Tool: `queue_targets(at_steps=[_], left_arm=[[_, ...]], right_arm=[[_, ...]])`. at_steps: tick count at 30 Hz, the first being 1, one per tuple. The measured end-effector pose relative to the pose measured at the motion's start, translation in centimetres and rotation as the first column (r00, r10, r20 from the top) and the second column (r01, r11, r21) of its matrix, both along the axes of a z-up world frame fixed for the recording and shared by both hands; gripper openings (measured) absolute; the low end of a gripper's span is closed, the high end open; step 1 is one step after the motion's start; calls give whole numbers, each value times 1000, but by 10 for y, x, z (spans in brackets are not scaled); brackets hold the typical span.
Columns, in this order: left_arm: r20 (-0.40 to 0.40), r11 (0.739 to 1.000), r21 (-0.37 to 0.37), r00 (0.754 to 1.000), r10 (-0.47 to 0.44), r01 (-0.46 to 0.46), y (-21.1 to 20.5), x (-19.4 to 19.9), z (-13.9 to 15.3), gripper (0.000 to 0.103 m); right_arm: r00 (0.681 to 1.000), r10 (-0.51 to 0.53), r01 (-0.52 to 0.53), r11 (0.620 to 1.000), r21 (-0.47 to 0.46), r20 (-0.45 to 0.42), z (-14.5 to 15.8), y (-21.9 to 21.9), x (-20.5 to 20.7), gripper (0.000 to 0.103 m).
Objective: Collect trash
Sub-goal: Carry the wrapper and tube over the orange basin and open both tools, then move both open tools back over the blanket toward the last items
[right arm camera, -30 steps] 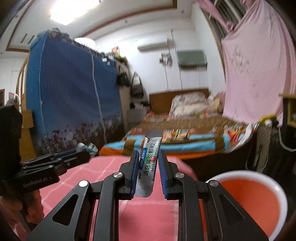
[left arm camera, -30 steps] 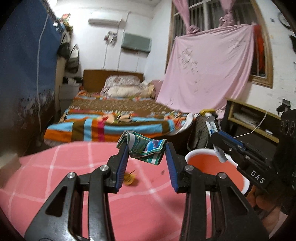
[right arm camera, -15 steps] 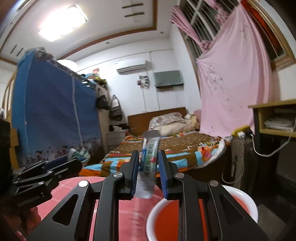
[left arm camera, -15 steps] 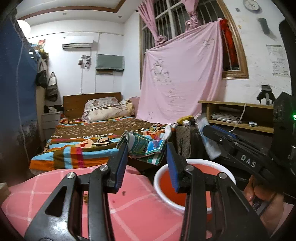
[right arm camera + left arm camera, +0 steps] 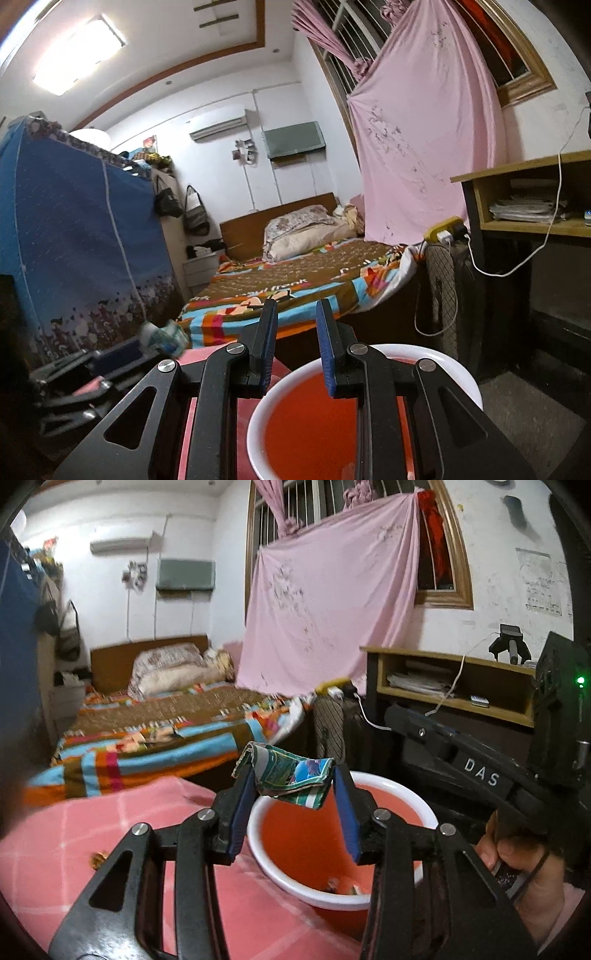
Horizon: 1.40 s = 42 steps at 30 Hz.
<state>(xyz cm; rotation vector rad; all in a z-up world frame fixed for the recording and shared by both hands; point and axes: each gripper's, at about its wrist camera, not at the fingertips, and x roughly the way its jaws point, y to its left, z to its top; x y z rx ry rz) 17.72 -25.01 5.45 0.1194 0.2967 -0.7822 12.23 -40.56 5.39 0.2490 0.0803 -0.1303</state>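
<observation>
My left gripper is shut on a crumpled green and blue wrapper and holds it above the near rim of a red basin with a white rim. Small bits of trash lie at the basin's bottom. My right gripper is open and empty above the same basin. It shows at the right of the left wrist view. The left gripper and its wrapper show at the left of the right wrist view.
A pink checked tablecloth covers the table, with a small yellow scrap on it. The basin sits past the table's right edge. Behind are a bed, a wooden shelf and a blue wardrobe.
My right gripper opened and the white sachet it held is gone from its jaws. Both grippers moved right, from over the table to over the basin. The left one still holds its wrapper.
</observation>
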Motion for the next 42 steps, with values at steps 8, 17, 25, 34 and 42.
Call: queue_targets(at_steps=[8, 17, 25, 34, 42], left_arm=[[-148, 998, 27, 988, -44, 48, -20, 11, -17, 33], [-273, 1000, 8, 962, -26, 29, -28, 29, -27, 43], [-294, 1000, -16, 956, -15, 10, -25, 35, -27, 58], [-250, 989, -82, 963, 98, -122, 7, 39, -13, 69], [-160, 957, -126, 958, 239, -260, 50, 37, 4, 92]], right_arm=[[998, -51, 52, 998, 28, -47, -5, -9, -2, 20], [994, -76, 79, 996, 35, -74, -7, -11, 0, 20], [993, -85, 88, 996, 30, -84, -6, -10, 4, 21], [993, -102, 103, 995, 17, -58, -4, -5, 2, 44], [997, -76, 77, 997, -17, 29, 4, 12, 1, 81]])
